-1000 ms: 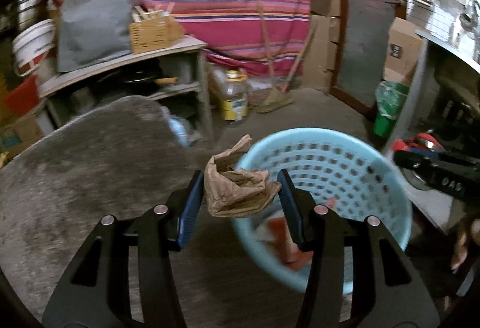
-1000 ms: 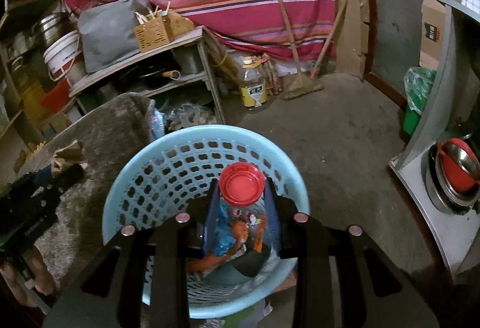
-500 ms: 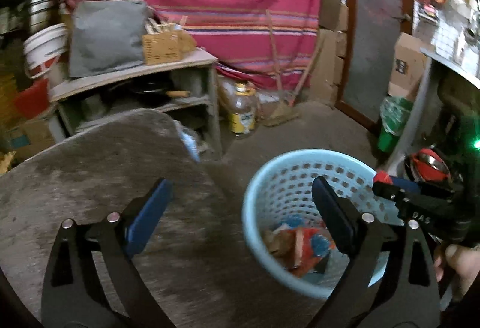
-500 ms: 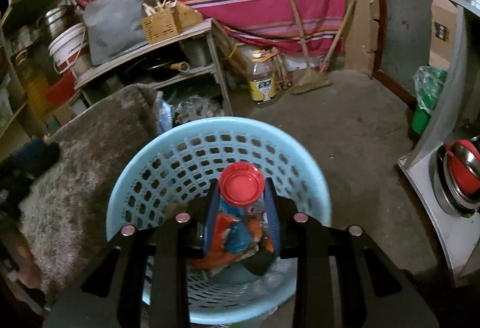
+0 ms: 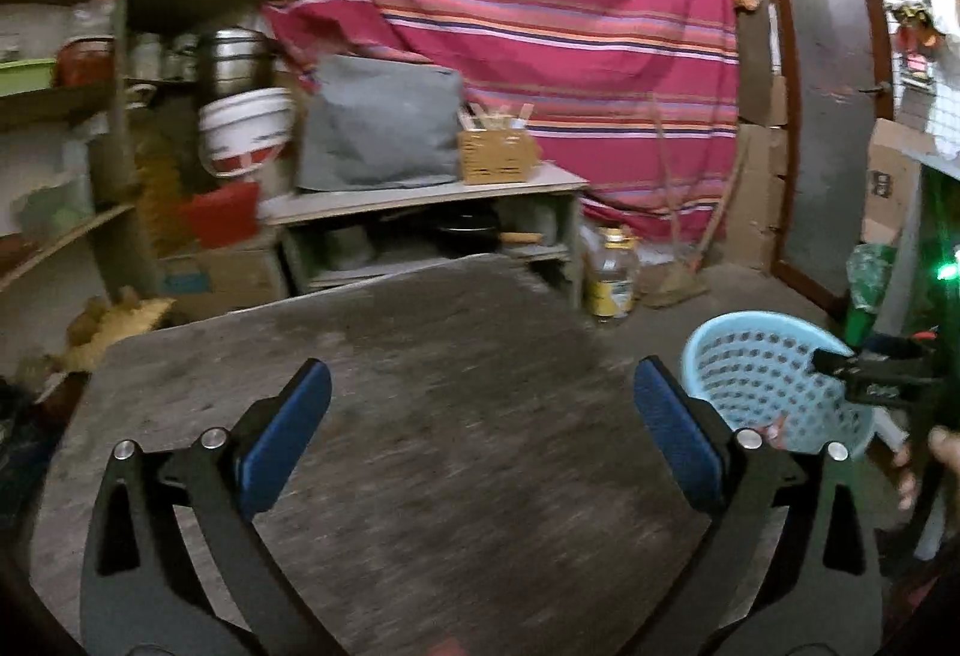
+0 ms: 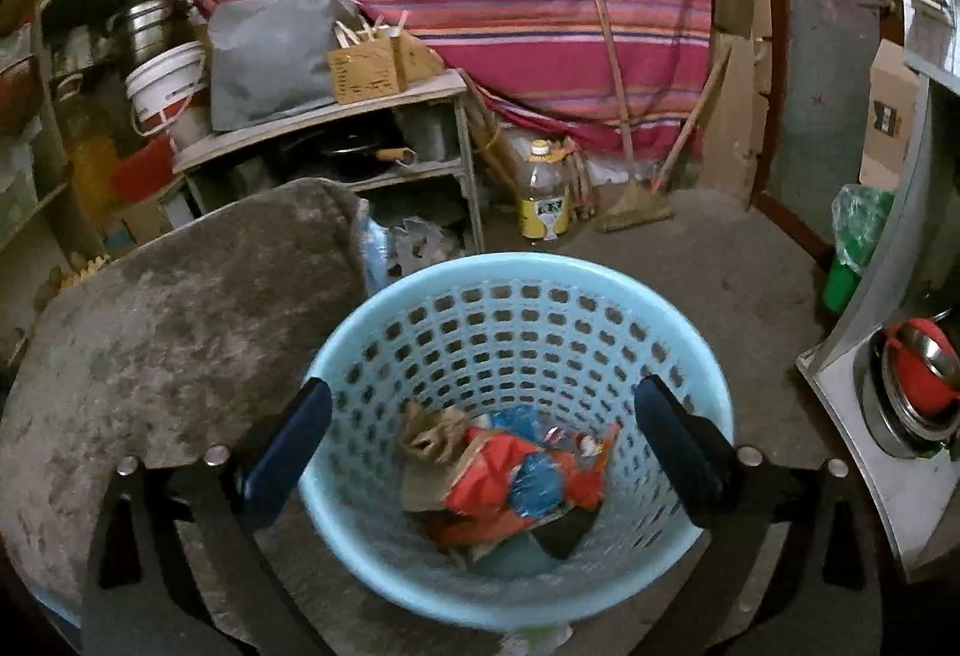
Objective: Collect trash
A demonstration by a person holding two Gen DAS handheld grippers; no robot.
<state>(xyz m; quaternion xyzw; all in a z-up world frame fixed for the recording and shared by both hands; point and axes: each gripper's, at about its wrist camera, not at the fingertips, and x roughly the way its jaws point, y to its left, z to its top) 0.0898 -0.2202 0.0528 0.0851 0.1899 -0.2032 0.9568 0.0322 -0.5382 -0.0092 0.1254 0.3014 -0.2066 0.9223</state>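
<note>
A light blue perforated basket (image 6: 516,290) stands on the floor beside a grey furry table (image 6: 180,320). It holds a crumpled brown paper bag (image 6: 429,431) and a red and blue plastic bottle (image 6: 528,482) among other wrappers. My right gripper (image 6: 480,446) is open and empty right above the basket. My left gripper (image 5: 480,434) is open and empty over the table top (image 5: 420,416). The basket (image 5: 762,374) shows at the right of the left wrist view, with the right gripper (image 5: 870,374) over it.
A grey shelf unit (image 6: 336,116) with a pillow and a wicker box stands behind the table. An oil bottle (image 6: 543,200) and a broom (image 6: 630,200) are by the striped curtain. A metal counter (image 6: 888,356) with red bowls is at the right.
My left gripper let the brown paper bag fall into the basket, opened wide and moved back over the table. My right gripper opened and dropped the red-capped bottle into the basket.
</note>
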